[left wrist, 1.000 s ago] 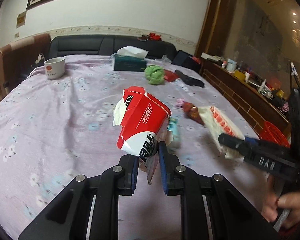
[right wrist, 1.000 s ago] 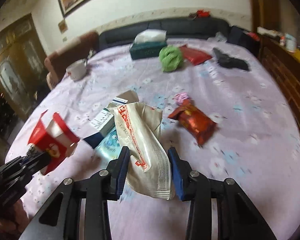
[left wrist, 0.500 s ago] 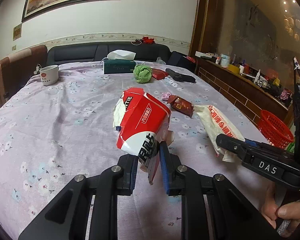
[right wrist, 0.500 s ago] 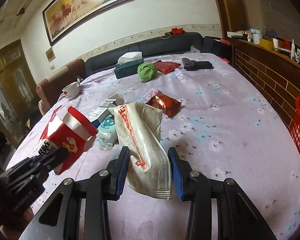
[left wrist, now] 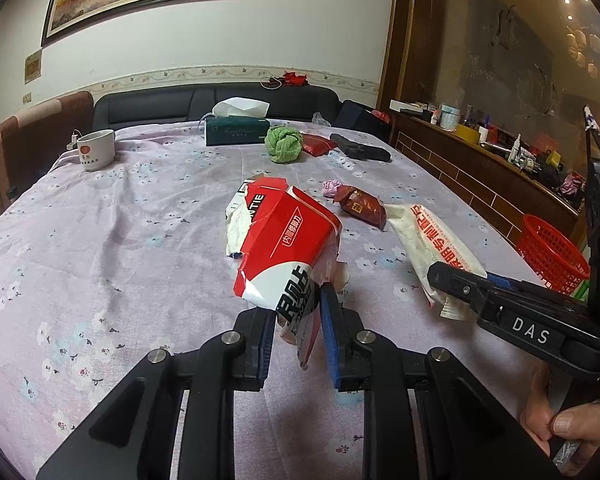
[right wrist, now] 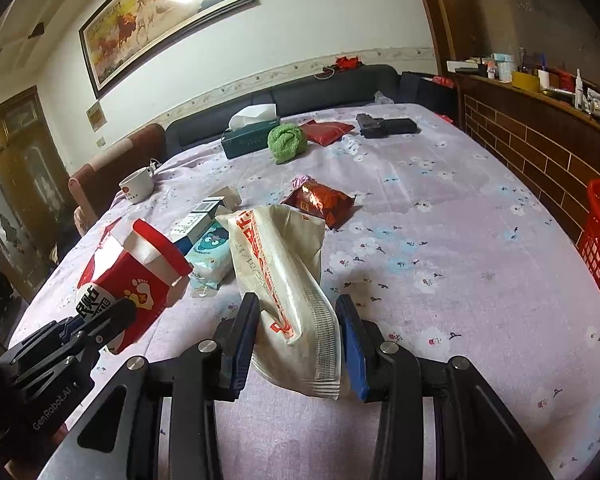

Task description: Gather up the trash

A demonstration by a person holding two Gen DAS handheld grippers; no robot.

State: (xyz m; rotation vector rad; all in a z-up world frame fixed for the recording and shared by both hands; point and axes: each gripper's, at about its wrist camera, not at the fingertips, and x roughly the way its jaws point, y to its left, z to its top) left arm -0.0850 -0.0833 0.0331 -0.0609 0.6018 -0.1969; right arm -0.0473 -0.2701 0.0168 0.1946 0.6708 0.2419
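- Left tongs [left wrist: 296, 320]: clenched on the lower end of a torn red-and-white carton [left wrist: 280, 244], which is held up off the worktop [left wrist: 100, 240], open end tilted away.
- Right tongs [right wrist: 296, 336]: clamped on a crumpled cream wrapper with red print [right wrist: 280, 264]; wrapper hangs between the blue pads, also lifted.
- Left on the lilac flowered cloth: dark red snack packet [right wrist: 320, 202], small pink scrap [right wrist: 300, 181] just behind it, light blue tissue pack [right wrist: 212, 252], small white-and-blue box [right wrist: 198, 220].
- Far end: green cloth ball [left wrist: 283, 143], tissue box [left wrist: 236, 128], white mug [left wrist: 96, 149], black object [left wrist: 360, 151].
- Red basket [left wrist: 552, 252] beside the worktop's right edge, below its surface.
- A hand [left wrist: 560, 424] grips the right tool's handle.
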